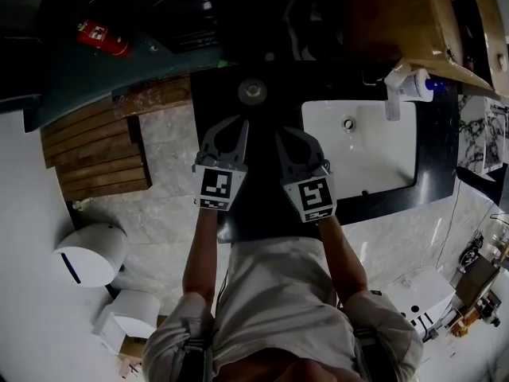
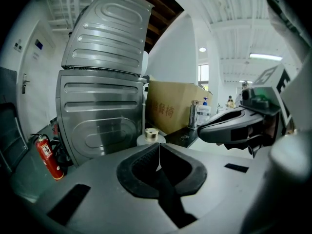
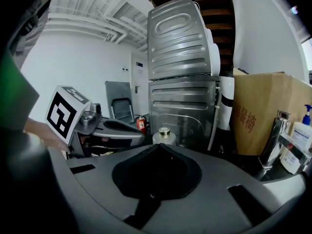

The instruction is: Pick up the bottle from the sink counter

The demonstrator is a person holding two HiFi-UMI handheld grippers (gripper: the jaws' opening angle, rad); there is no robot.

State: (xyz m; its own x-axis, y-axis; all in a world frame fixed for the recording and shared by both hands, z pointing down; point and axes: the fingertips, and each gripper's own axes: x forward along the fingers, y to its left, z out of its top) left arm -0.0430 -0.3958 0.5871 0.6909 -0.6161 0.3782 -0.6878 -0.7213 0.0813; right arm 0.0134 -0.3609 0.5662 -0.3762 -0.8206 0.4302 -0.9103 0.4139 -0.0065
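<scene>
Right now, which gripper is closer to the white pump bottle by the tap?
Right. The right gripper is over the counter, with the sink between it and the pump bottle; the left gripper is on its far side.
</scene>
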